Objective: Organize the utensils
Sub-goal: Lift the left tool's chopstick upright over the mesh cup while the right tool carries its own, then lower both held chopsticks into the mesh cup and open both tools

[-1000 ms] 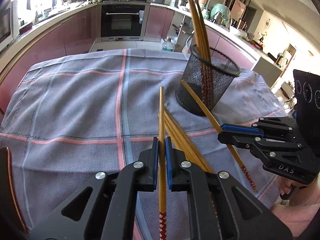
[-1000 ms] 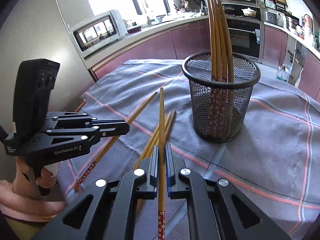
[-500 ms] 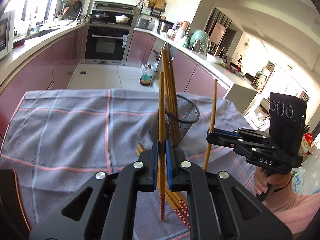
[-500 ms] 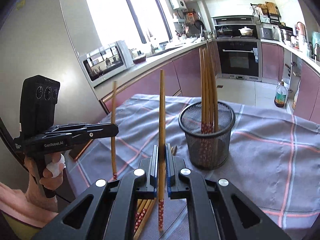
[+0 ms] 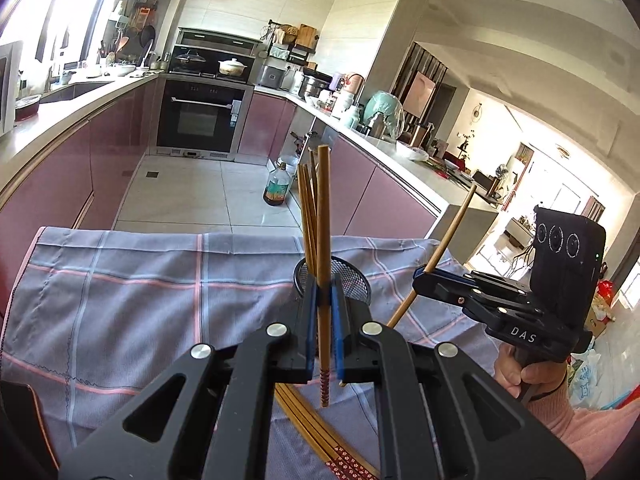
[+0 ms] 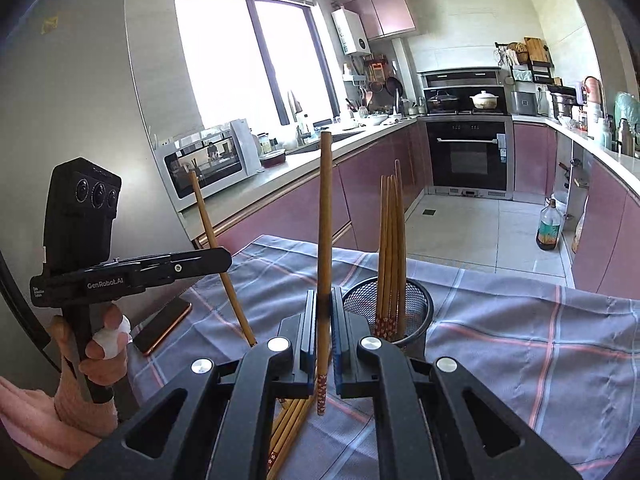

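Note:
My left gripper (image 5: 323, 300) is shut on a wooden chopstick (image 5: 322, 216), held upright above the table, its patterned end hanging down. My right gripper (image 6: 323, 312) is shut on another chopstick (image 6: 325, 216), also upright. Each gripper shows in the other's view: the right one (image 5: 424, 280) with its chopstick (image 5: 444, 240) tilted, the left one (image 6: 224, 258) with its chopstick (image 6: 216, 232) tilted. A black mesh cup (image 6: 416, 300) holds several chopsticks (image 6: 390, 248) and stands just beyond both grippers; it also shows in the left wrist view (image 5: 352, 280). Several loose chopsticks (image 5: 312, 428) lie on the cloth below.
A grey-blue checked cloth (image 5: 140, 288) covers the table. A phone (image 6: 164, 328) lies at the table's left edge in the right wrist view. Kitchen counters, an oven (image 5: 200, 120) and an oil bottle (image 5: 276, 188) on the floor lie beyond the table.
Both grippers have risen with their chopsticks, from low over the cloth to well above it. The chopsticks now stand near upright and the mesh cup sits lower in both views.

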`<control>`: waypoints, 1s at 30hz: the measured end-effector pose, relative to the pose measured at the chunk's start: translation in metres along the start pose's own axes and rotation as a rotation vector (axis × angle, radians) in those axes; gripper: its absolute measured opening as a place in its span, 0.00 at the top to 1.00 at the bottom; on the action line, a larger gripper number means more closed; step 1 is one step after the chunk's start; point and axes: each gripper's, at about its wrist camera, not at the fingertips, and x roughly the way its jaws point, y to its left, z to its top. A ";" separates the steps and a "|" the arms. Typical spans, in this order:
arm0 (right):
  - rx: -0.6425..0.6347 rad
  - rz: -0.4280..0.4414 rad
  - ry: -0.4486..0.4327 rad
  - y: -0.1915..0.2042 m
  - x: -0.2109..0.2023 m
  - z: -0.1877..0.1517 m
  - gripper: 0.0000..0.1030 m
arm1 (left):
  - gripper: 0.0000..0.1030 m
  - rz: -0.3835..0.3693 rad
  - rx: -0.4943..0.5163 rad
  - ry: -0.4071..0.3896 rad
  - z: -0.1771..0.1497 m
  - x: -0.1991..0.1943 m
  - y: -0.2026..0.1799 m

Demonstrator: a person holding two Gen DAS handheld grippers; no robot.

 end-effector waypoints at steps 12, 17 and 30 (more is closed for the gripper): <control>-0.045 -0.043 -0.101 -0.005 -0.020 0.036 0.95 | 0.93 -0.003 0.043 -0.084 0.048 -0.001 -0.014; -0.057 -0.062 -0.129 -0.012 -0.019 0.049 0.95 | 0.93 -0.003 0.056 -0.109 0.069 0.003 -0.021; -0.040 -0.107 -0.024 -0.035 0.019 0.045 0.95 | 0.93 0.079 0.066 0.001 0.080 0.061 -0.020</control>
